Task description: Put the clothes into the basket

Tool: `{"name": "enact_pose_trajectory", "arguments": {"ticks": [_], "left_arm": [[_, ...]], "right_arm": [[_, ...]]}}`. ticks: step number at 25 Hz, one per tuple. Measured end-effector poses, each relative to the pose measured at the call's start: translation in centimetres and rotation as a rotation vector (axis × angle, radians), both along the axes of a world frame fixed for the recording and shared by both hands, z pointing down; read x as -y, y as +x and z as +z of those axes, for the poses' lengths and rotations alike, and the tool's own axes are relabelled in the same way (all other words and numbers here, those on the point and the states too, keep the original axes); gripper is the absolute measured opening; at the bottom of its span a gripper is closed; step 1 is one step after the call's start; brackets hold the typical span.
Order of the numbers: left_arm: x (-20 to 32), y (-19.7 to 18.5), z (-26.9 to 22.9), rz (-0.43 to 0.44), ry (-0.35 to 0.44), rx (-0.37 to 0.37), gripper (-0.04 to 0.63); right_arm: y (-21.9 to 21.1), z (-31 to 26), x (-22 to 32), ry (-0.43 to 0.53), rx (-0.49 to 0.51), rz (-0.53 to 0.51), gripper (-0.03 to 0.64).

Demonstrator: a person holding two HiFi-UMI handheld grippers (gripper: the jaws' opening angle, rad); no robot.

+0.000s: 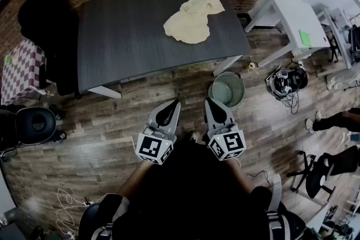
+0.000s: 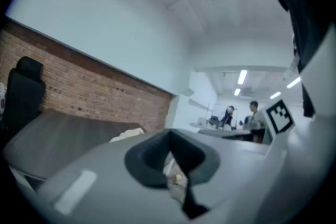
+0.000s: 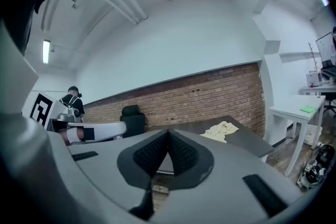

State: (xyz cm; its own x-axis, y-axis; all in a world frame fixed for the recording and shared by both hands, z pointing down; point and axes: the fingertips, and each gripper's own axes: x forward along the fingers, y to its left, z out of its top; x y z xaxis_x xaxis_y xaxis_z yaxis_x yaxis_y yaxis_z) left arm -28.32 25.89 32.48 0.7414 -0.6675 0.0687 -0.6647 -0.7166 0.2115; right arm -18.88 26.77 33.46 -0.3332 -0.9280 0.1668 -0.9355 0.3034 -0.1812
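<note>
Cream-coloured clothes [image 1: 191, 18] lie crumpled on the far right part of a dark table [image 1: 129, 36]. A round grey-green basket [image 1: 228, 89] stands on the wooden floor by the table's near right corner. Both grippers are held close to the person's body, short of the table. My left gripper [image 1: 175, 103] is shut with nothing in it, and my right gripper [image 1: 207, 101] is shut and empty too, just left of the basket. In the left gripper view the shut left gripper [image 2: 169, 135] points at the clothes [image 2: 126, 135]. The right gripper view shows the right gripper [image 3: 168, 134] closed, the clothes [image 3: 220, 130] ahead to the right.
A black office chair [image 1: 42, 19] and a checkered seat [image 1: 19, 70] stand left of the table. White desks [image 1: 292, 14] fill the right side, with a dark device and cables [image 1: 287, 80] on the floor. Another chair [image 1: 34, 123] sits at the left edge. People stand far off.
</note>
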Motion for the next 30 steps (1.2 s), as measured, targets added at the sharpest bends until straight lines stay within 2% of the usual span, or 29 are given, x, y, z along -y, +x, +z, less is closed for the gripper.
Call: {"name": "enact_pose_trajectory", "arguments": {"ticks": [15,23,30], "left_arm": [[-0.6,0.6,0.2,-0.014,-0.008,0.004,0.006],[-1.2,4.2,-0.2,-0.004,-0.006,0.011,0.006],[-1.1,6.2,-1.0,-0.061,0.007,0.025,0.006]], "right_arm": [[0.6,0.1,-0.6,-0.006,0.012,-0.008,0.005],[3.8,0.3,-1.0,-0.012,0.043,-0.017,0.005],[6.4,0.7,-1.2,0.011,0.059,-0.035,0.005]]}}
